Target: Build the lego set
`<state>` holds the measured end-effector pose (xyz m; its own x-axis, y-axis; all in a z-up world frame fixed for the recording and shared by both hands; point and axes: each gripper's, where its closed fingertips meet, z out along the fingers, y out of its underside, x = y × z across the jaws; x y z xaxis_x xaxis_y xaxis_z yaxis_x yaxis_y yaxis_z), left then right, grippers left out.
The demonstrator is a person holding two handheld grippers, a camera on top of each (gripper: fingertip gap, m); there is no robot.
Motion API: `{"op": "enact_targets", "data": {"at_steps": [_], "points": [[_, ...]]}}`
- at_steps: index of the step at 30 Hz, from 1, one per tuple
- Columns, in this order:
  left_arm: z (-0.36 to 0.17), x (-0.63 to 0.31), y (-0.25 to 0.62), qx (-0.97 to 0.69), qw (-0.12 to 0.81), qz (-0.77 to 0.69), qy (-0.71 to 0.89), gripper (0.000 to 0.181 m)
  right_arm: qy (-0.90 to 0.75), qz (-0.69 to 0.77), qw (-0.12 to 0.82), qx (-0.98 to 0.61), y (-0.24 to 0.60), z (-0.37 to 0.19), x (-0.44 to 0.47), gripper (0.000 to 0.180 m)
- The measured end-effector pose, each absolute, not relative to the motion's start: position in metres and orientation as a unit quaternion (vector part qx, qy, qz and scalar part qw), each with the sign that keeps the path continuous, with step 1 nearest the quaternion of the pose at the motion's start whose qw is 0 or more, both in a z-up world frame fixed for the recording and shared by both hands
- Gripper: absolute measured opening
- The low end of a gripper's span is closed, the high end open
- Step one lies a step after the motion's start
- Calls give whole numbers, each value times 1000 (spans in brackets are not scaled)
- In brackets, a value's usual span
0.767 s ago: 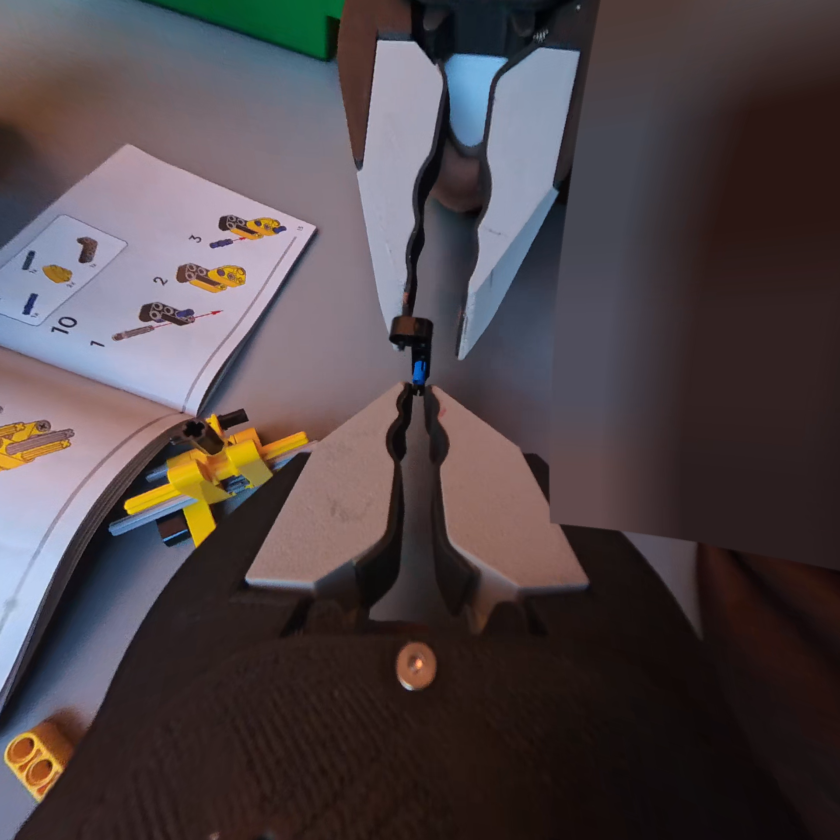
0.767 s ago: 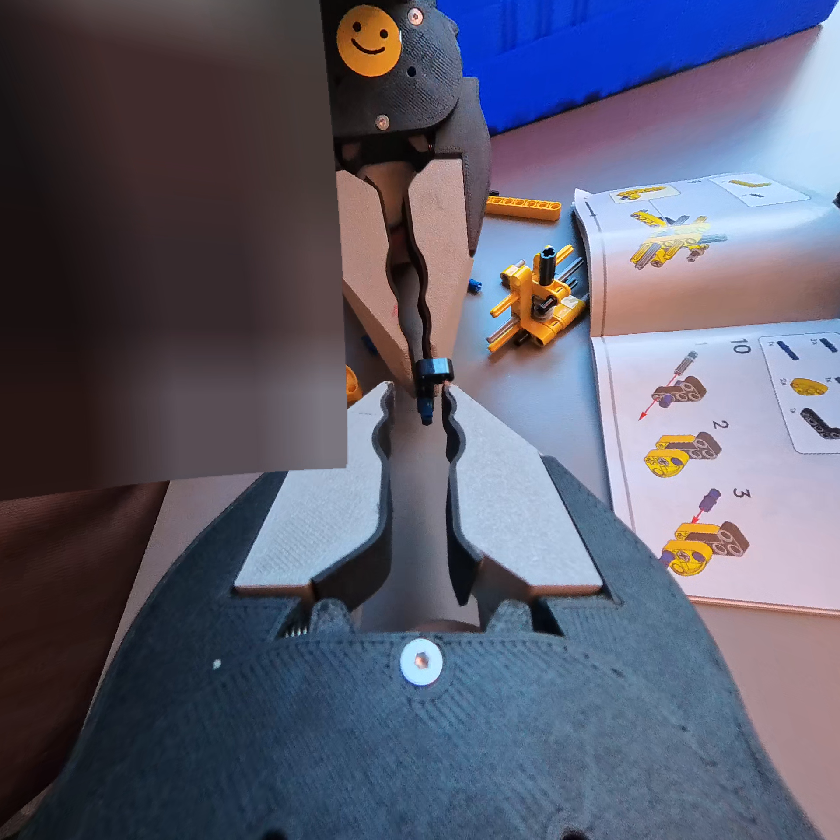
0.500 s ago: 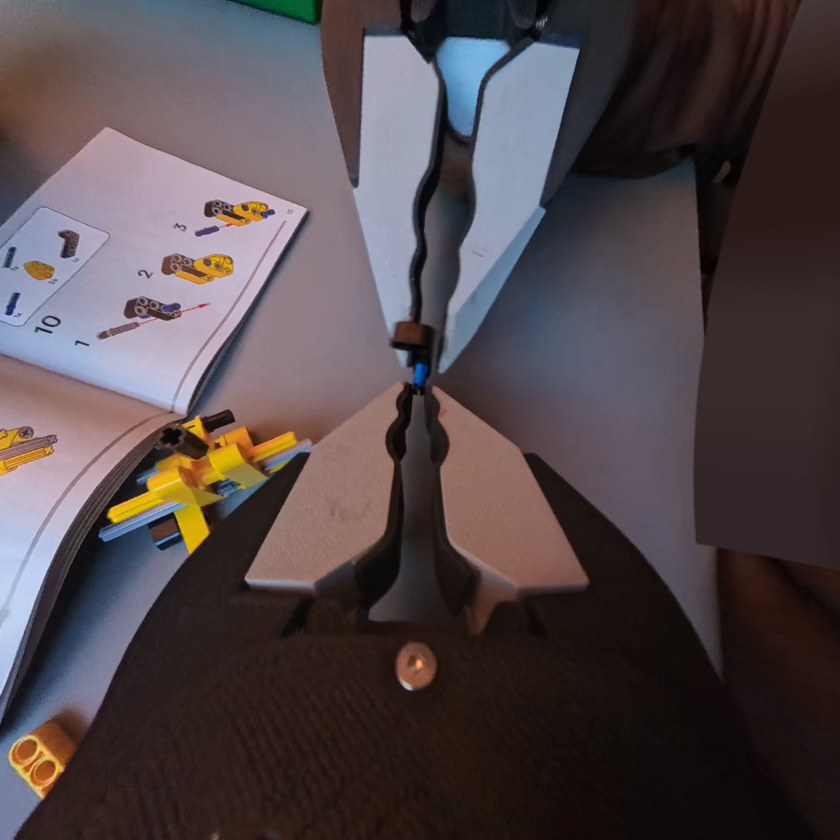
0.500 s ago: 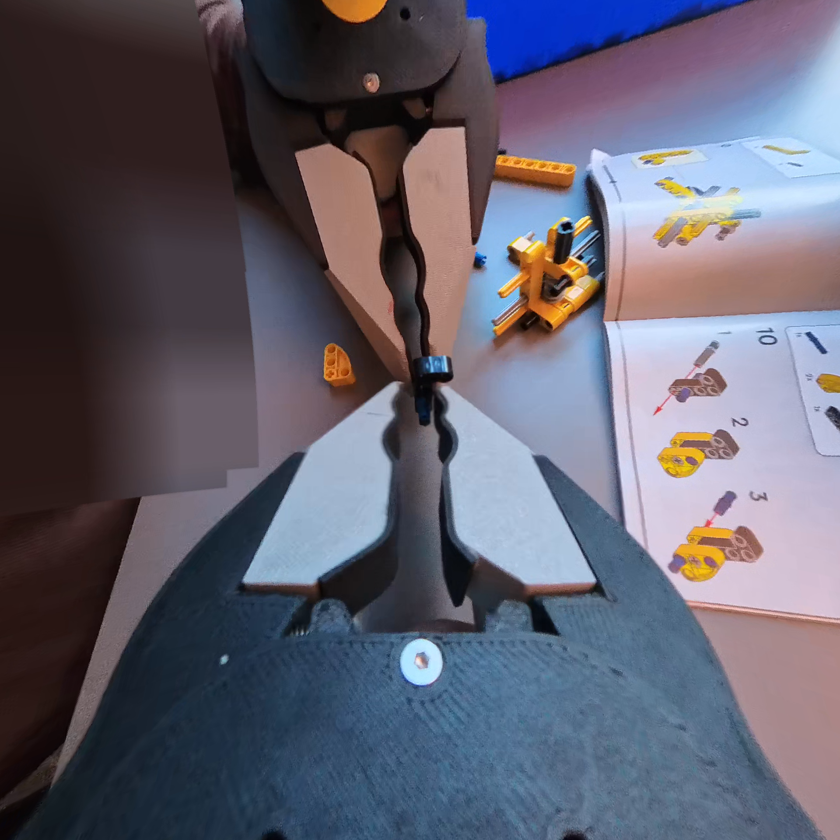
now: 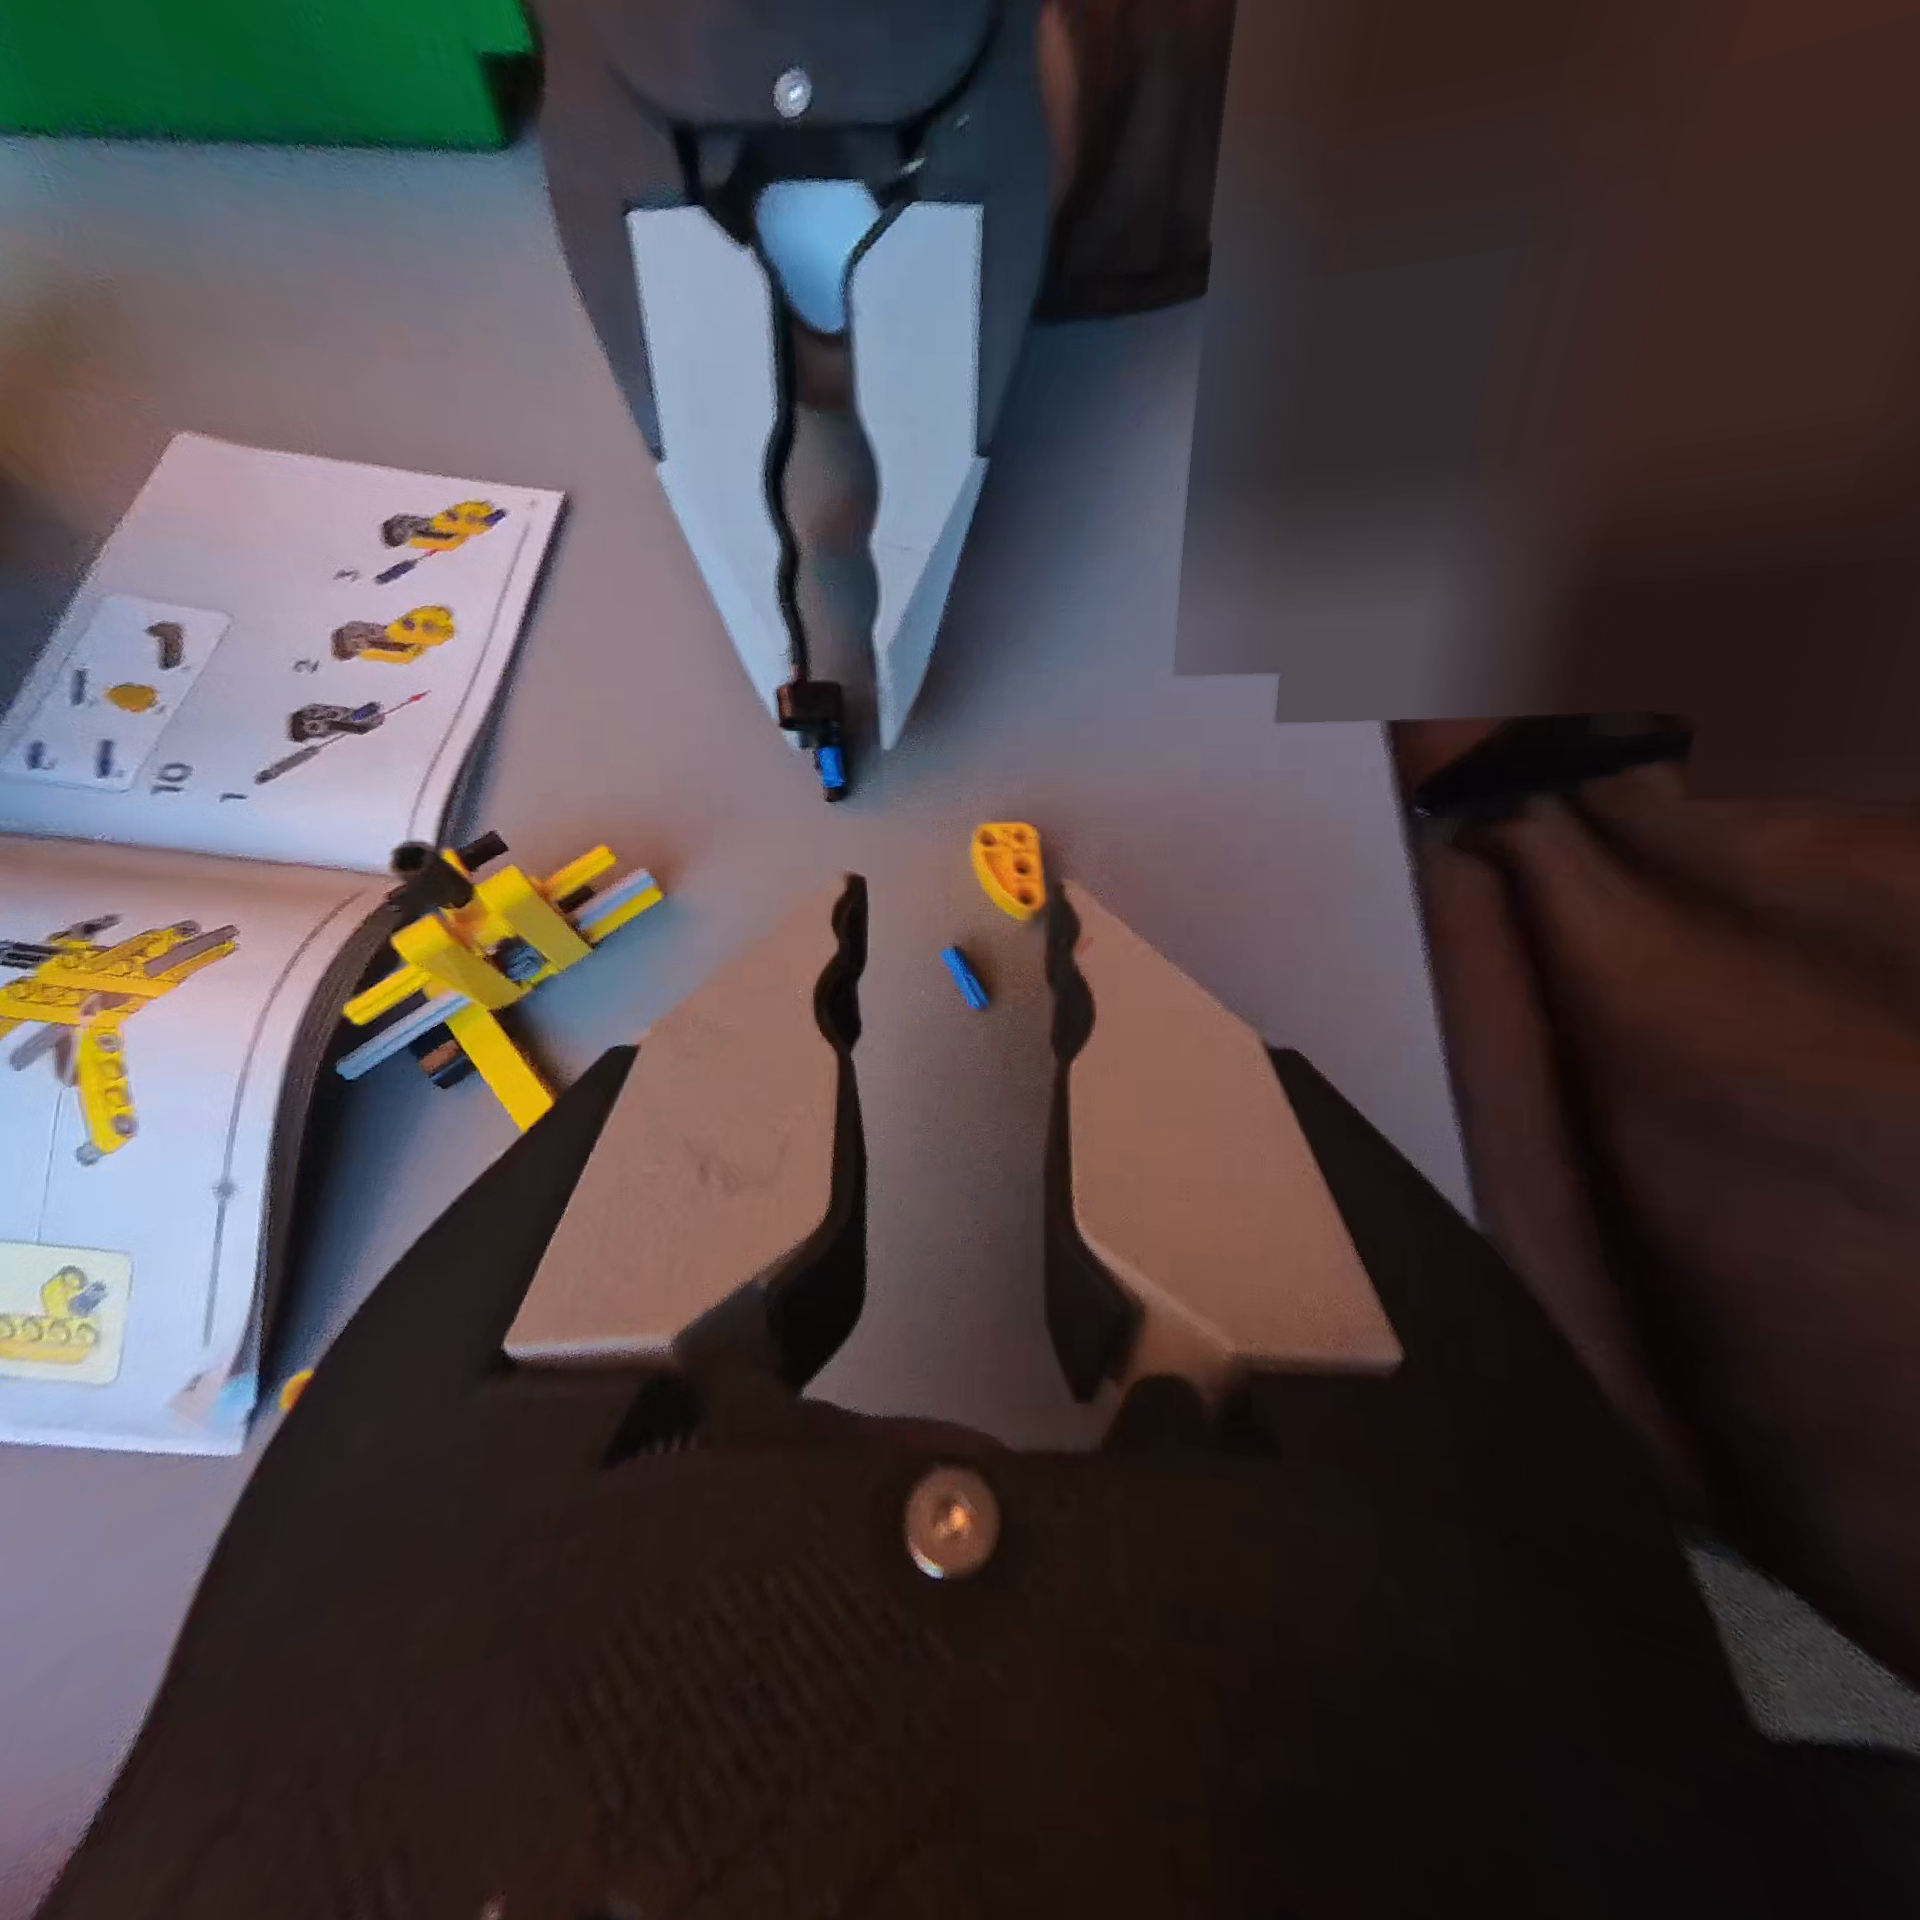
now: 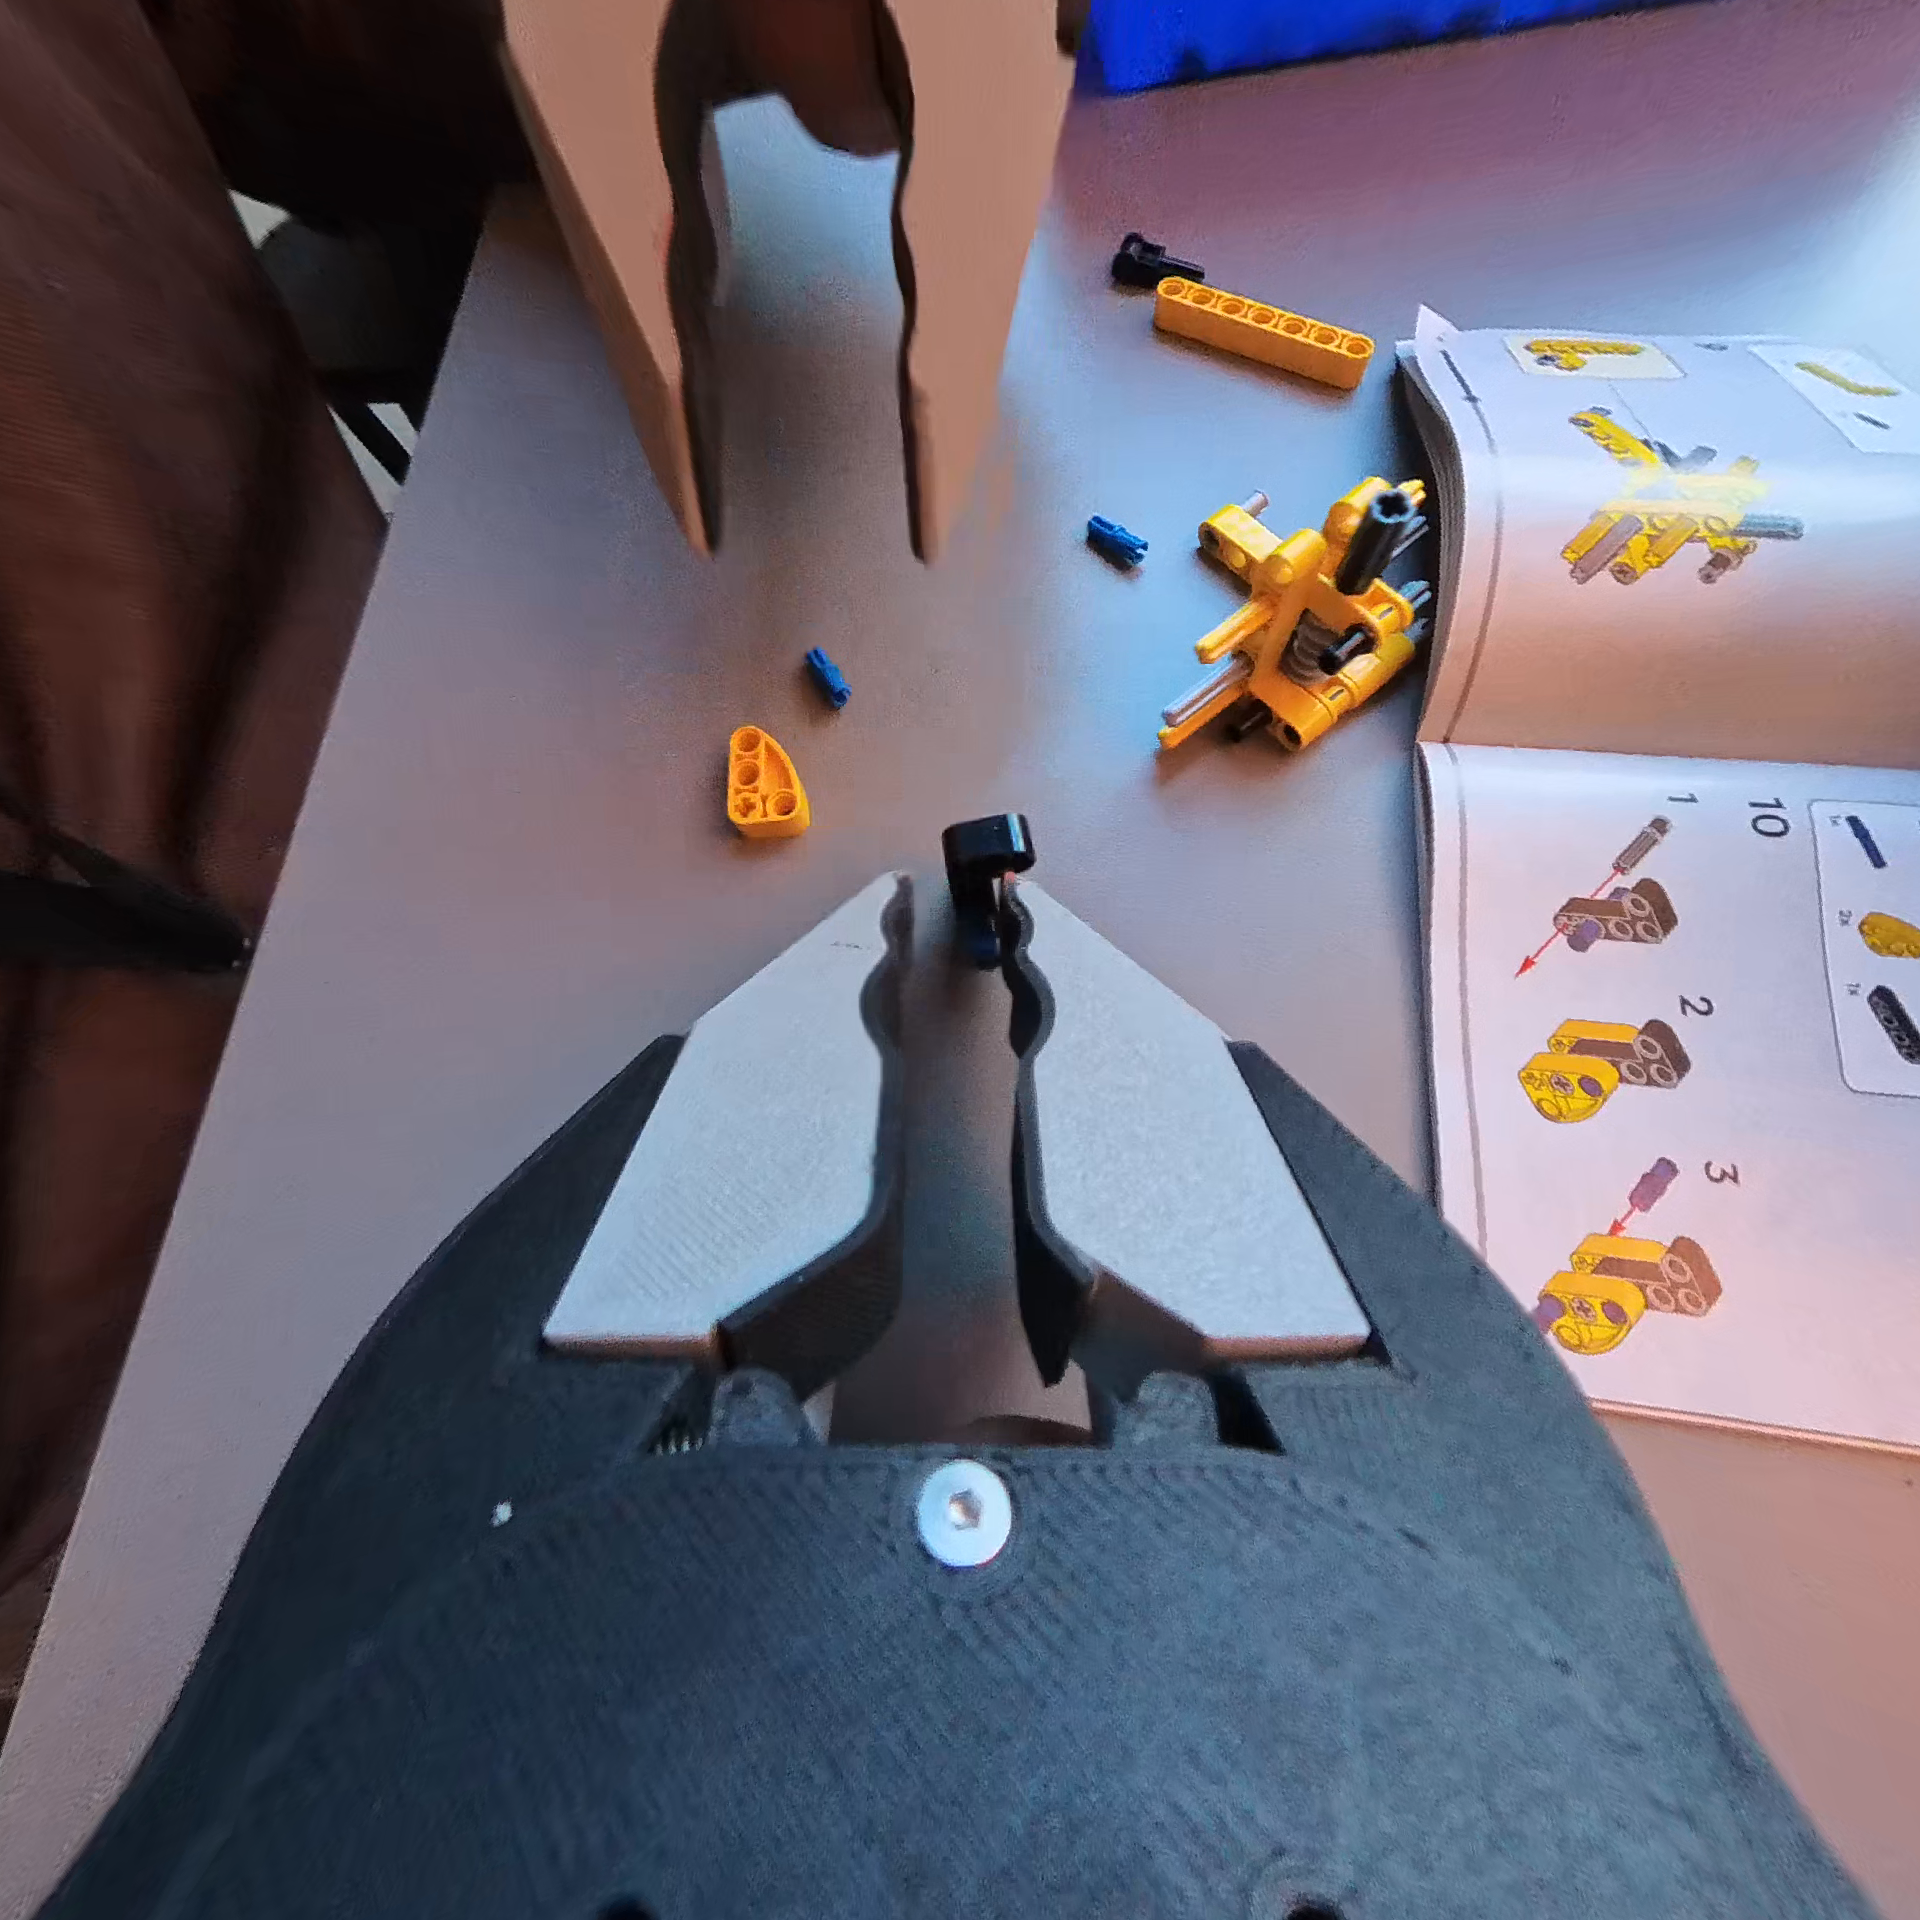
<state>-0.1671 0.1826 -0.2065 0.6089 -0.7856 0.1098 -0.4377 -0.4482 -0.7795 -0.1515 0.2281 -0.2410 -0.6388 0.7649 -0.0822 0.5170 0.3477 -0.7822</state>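
Note:
My right gripper (image 6: 956,885) is shut on a small black connector (image 6: 987,844) with a blue pin (image 6: 982,935) pushed into it, held above the table. It also shows in the left wrist view (image 5: 847,727), with the connector (image 5: 812,704) at its tip. My left gripper (image 5: 956,891) is open and empty, drawn back from the right one; the right wrist view (image 6: 814,545) shows it from the front. On the table between them lie a small yellow curved piece (image 5: 1008,868) (image 6: 767,784) and a loose blue pin (image 5: 966,977) (image 6: 828,677).
A partly built yellow assembly (image 5: 488,956) (image 6: 1309,613) lies against the open instruction booklet (image 5: 260,623) (image 6: 1662,1039). Another blue pin (image 6: 1117,540), a yellow beam (image 6: 1262,332) and a black pin (image 6: 1143,260) lie farther off. A green box (image 5: 260,62) and a blue box (image 6: 1351,31) stand at the table's ends.
My left gripper let go of the blue pin, opened wide and pulled back. The connector with the pin stays in my right gripper. Both views now look more steeply down at the table.

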Motion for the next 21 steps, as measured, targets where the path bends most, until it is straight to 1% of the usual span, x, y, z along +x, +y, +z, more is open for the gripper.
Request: {"op": "enact_targets", "data": {"at_steps": [1, 4, 8, 14, 21], "points": [[-202, -170, 179, -812, 371, -255, 372, 31, -809, 408, 152, -395, 228, -242, -151, 15], [-192, -187, 183, -826, 376, -266, 325, 43, -812, 402, 155, -394, 229, -243, -150, 17], [-176, -199, 171, -823, 406, -250, 309, 41, -805, 414, 158, -395, 233, -239, -147, 20], [-188, -221, 148, -855, 394, -227, 248, 41, -795, 436, 167, -388, 235, -231, -142, 23], [-194, -243, 131, -874, 406, -203, 175, 40, -811, 416, 168, -376, 231, -237, -138, 25]]}}
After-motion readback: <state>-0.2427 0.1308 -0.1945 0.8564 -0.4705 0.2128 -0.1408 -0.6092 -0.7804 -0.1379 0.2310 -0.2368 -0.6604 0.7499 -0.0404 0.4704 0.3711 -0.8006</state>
